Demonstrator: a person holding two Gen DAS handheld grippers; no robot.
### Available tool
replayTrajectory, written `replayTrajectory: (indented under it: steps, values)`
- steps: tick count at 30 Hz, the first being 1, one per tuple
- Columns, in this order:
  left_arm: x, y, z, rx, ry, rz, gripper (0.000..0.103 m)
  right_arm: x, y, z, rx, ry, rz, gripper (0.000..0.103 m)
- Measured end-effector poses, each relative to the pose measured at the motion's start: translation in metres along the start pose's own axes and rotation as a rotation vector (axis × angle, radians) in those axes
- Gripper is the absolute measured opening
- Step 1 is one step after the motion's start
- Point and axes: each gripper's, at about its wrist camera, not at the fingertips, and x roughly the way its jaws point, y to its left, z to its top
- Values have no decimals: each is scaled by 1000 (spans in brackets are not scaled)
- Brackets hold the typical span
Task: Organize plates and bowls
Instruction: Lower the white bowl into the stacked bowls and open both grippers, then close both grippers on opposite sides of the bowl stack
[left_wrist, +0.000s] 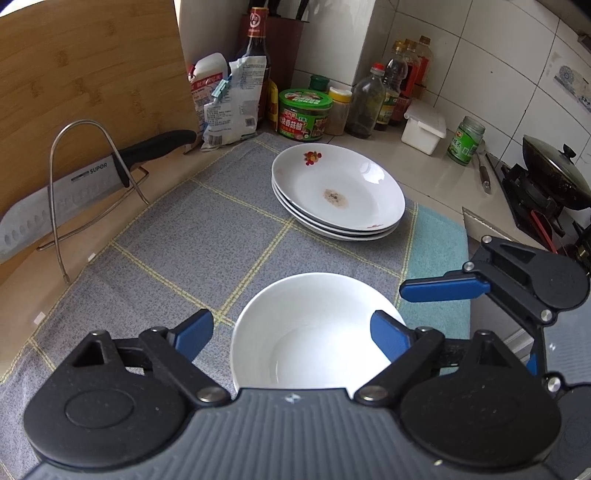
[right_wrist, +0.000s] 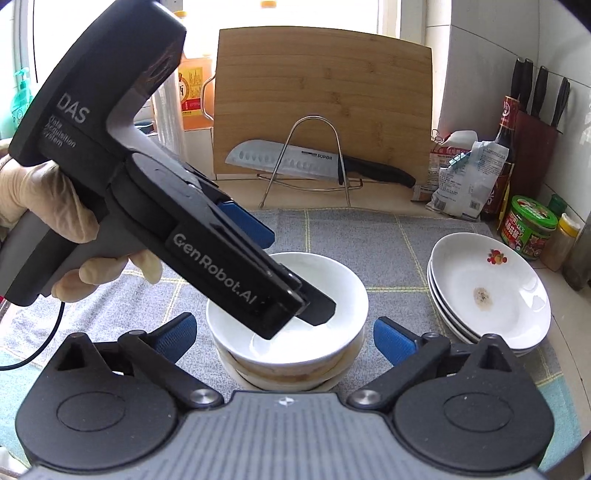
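Observation:
A white bowl (left_wrist: 310, 332) (right_wrist: 332, 291) sits on top of a small stack of bowls (right_wrist: 288, 380) on a grey checked cloth (left_wrist: 184, 240). My left gripper (left_wrist: 293, 332) (right_wrist: 291, 269) is open across the bowl's rim, with one finger inside the bowl and the other outside; the pads do not press on it. My right gripper (right_wrist: 286, 338) is wide open, its blue fingers either side of the bowl stack and apart from it. One of its fingers (left_wrist: 443, 288) shows in the left wrist view. Three white flower-print plates (left_wrist: 340, 188) (right_wrist: 491, 291) are stacked further off.
A cleaver (right_wrist: 295, 160) rests in a wire rack (left_wrist: 62, 177) against a bamboo cutting board (right_wrist: 325, 99). Sauce bottles, jars (left_wrist: 304, 114) and packets line the back wall. A white box (left_wrist: 423, 127) and a lidded wok (left_wrist: 554, 170) on the stove stand to the right. A gloved hand (right_wrist: 44, 206) holds the left gripper.

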Motion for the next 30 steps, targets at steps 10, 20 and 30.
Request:
replayTrajectory:
  steps: [10, 20, 30]
  values:
    - [-46, 14, -38, -99, -241, 30, 102, 11, -11, -26, -48, 88, -5, 103]
    - [-41, -6, -83, -152, -146, 151, 102, 43, -34, -43, -150, 170, 100, 103]
    - [-5, -11, -113, -23, -62, 163, 102, 71, -35, -42, -204, 209, 166, 103]
